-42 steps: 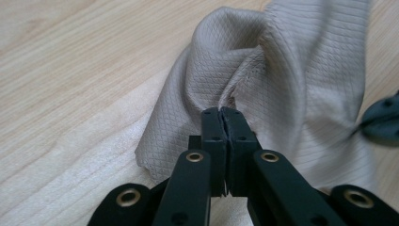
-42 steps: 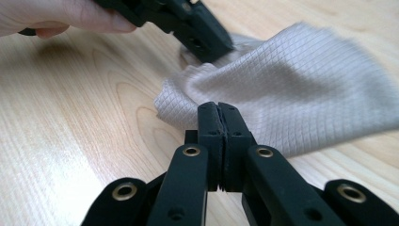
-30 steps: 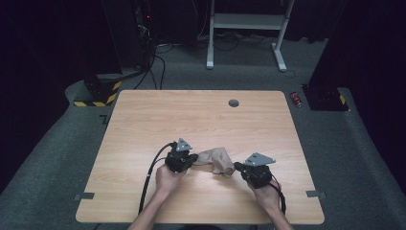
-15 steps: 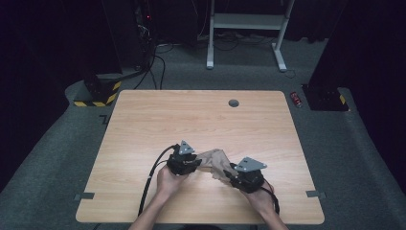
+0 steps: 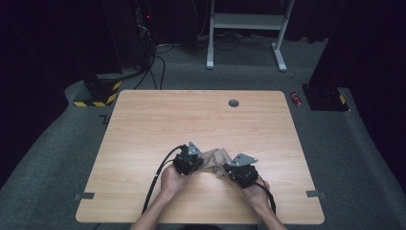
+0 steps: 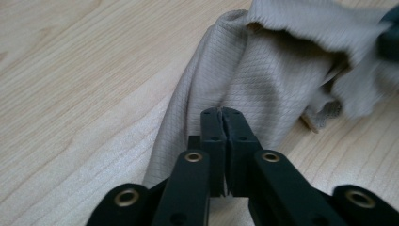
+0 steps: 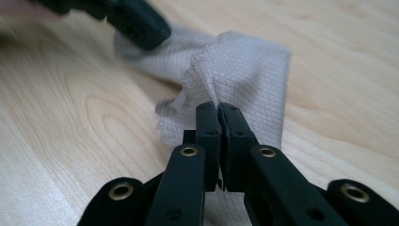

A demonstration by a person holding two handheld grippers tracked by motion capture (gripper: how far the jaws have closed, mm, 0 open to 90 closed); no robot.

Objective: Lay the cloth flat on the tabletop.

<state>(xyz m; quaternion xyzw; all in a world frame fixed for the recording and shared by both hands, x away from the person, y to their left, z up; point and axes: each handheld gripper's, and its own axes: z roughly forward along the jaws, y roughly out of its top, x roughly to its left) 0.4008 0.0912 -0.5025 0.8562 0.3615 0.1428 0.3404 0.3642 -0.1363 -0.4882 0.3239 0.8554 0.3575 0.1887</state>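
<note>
Left claw (image 5: pixel 195 160) clamped shut on beige cloth (image 5: pixel 216 158), near front edge of light wood tabletop (image 5: pixel 191 115); right claw (image 5: pixel 229 169) pinches the other end. Dark grey floor (image 5: pixel 57 158), hazard-striped block (image 5: pixel 98 96) far left, white frame (image 5: pixel 249 21) behind.

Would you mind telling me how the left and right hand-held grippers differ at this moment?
The left hand-held gripper sits at the beige cloth's left end and points right, while the right hand-held gripper sits at its right end and points left. The left one lies slightly farther up the table than the right one. Both have jaws shut on the cloth, each held in one hand.
</note>
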